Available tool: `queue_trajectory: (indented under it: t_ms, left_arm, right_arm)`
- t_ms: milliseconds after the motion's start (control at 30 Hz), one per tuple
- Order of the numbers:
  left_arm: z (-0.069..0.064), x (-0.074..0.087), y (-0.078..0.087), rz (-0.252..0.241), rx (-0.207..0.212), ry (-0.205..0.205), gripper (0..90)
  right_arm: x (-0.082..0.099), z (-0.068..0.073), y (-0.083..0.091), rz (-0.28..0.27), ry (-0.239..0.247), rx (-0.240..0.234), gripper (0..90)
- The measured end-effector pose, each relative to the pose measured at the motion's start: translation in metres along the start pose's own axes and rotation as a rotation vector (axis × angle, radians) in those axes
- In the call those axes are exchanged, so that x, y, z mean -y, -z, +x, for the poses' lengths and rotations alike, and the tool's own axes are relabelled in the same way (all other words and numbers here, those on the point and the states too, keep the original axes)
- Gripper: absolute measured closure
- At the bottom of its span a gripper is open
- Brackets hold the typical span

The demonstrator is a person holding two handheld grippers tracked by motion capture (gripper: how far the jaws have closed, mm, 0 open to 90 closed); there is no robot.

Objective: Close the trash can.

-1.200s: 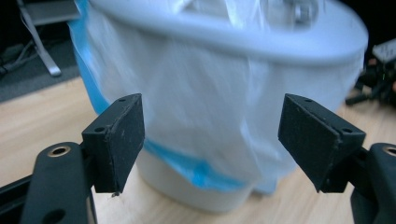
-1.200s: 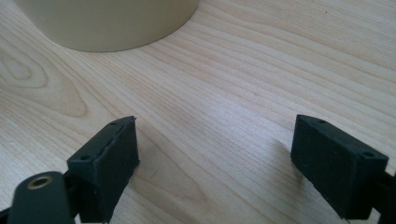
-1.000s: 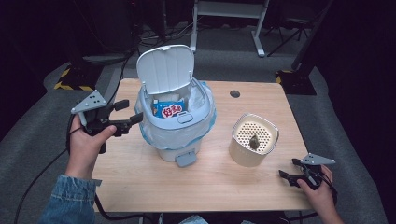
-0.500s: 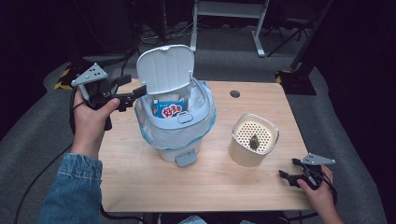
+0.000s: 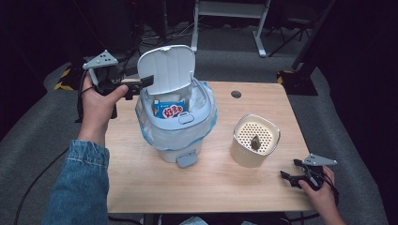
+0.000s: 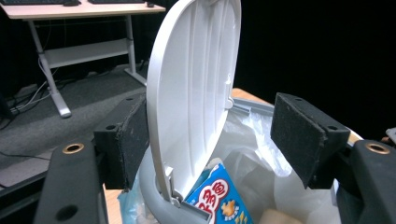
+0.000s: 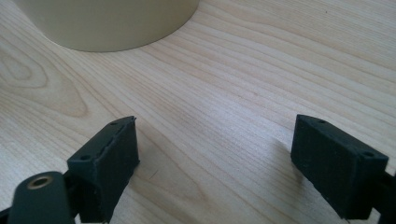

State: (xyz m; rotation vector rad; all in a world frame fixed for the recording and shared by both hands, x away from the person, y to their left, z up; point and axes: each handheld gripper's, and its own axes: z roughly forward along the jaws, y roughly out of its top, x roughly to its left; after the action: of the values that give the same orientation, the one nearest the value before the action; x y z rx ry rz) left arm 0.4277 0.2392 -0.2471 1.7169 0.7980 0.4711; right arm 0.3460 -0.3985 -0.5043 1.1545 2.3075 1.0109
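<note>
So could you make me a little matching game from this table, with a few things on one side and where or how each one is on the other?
Things:
1. bin lid
2. snack packet
3. cream container
4. right gripper

States:
a. lies inside the lined bin
b. rests open on the table's near right corner
c. stands raised, between the left gripper's jaws
d. stands to the right of the bin

Pairs: 1-c, 2-a, 3-d, 4-b

Bin lid [image 5: 171, 69] smooth matt plastic; liner [image 5: 204, 123] glossy film; table [image 5: 220, 187] pale wood grain.
</note>
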Motion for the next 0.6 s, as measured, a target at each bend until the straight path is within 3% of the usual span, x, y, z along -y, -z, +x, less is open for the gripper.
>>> queue_trajectory:
  t_ms: [200,333,533,600]
  left_arm:
    - [-0.007,-0.001,0.005,0.030,0.049,-0.027,33.2]
    - [-0.017,0.003,0.008,0.051,0.114,-0.043,36.0]
    - [-0.035,0.011,0.006,0.081,0.141,-0.096,33.9]
    - [-0.040,0.013,0.005,0.077,0.164,-0.091,34.3]
  right_arm:
    - [0.000,0.000,0.000,0.000,0.000,0.000,15.1]
    - [0.000,0.000,0.000,0.000,0.000,0.000,15.1]
    - [0.000,0.000,0.000,0.000,0.000,0.000,15.1]
    - [0.000,0.000,0.000,0.000,0.000,0.000,15.1]
